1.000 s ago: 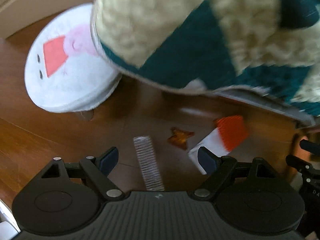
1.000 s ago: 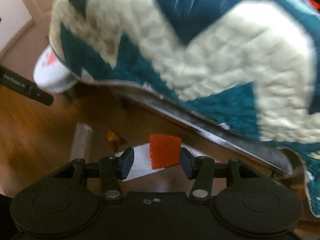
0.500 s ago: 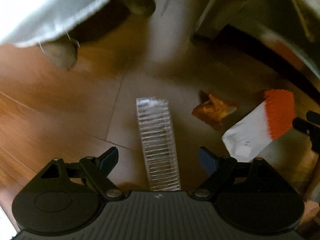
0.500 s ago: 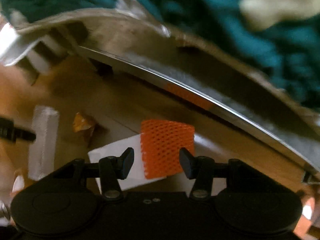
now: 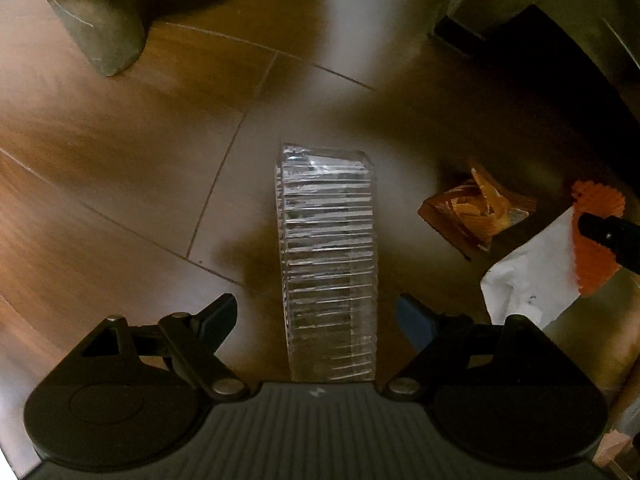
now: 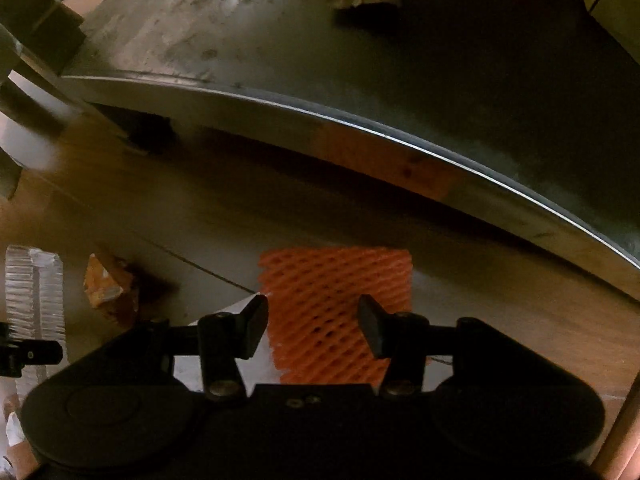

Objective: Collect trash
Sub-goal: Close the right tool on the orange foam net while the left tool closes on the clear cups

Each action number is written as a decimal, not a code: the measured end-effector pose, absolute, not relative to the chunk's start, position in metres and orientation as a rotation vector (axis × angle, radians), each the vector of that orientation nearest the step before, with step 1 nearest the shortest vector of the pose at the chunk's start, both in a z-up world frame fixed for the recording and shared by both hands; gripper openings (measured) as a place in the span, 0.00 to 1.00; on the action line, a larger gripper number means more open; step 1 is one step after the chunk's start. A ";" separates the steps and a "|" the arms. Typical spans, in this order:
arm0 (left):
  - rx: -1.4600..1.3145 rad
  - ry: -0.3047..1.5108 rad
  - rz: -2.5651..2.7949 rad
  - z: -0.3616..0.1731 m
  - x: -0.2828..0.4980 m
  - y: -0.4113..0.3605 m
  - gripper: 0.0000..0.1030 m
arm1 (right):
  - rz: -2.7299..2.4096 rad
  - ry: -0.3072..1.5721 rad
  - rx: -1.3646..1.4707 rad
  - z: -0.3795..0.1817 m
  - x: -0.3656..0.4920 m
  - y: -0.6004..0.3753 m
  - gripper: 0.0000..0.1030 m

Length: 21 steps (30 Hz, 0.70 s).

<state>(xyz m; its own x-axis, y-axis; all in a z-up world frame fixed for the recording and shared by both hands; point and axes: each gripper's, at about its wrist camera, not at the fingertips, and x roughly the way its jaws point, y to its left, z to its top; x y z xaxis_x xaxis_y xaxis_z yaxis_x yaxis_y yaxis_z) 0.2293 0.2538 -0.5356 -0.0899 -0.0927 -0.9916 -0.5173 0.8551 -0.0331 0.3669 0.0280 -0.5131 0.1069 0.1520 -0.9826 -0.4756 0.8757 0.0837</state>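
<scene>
Pointing down at the wooden floor (image 5: 120, 184), the left gripper (image 5: 316, 316) has its fingers apart astride a clear ribbed plastic tray (image 5: 328, 256), untouched. Right gripper (image 6: 312, 322) fingers gape over an orange foam net (image 6: 336, 300) on white paper (image 5: 532, 276); beyond, a crumpled amber wrapper (image 5: 476, 212).

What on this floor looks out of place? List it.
Litter on the wooden floor: a clear ribbed plastic tray, a crumpled orange wrapper to its right, and an orange foam net lying on white paper, all beside the furniture base.
</scene>
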 end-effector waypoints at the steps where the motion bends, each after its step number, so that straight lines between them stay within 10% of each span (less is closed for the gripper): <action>1: -0.479 1.639 0.380 -0.536 0.227 0.255 0.83 | 0.474 1.388 -0.281 -0.513 0.366 0.028 0.48; 10: -0.495 1.643 0.364 -0.546 0.225 0.251 0.42 | 0.484 1.374 -0.300 -0.514 0.367 0.033 0.42; 14: -0.523 1.629 0.361 -0.546 0.222 0.256 0.40 | 0.461 1.368 -0.317 -0.511 0.371 0.027 0.10; 21: -0.524 1.614 0.350 -0.541 0.222 0.257 0.40 | 0.464 1.356 -0.306 -0.498 0.374 0.018 0.01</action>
<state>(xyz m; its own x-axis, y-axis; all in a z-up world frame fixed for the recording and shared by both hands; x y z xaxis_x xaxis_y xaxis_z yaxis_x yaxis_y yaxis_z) 0.2216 0.2568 -0.5406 -0.0549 -0.1277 -0.9903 -0.5261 0.8467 -0.0800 0.3739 0.0178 -0.4982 0.1442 0.1424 -0.9792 -0.4879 0.8712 0.0548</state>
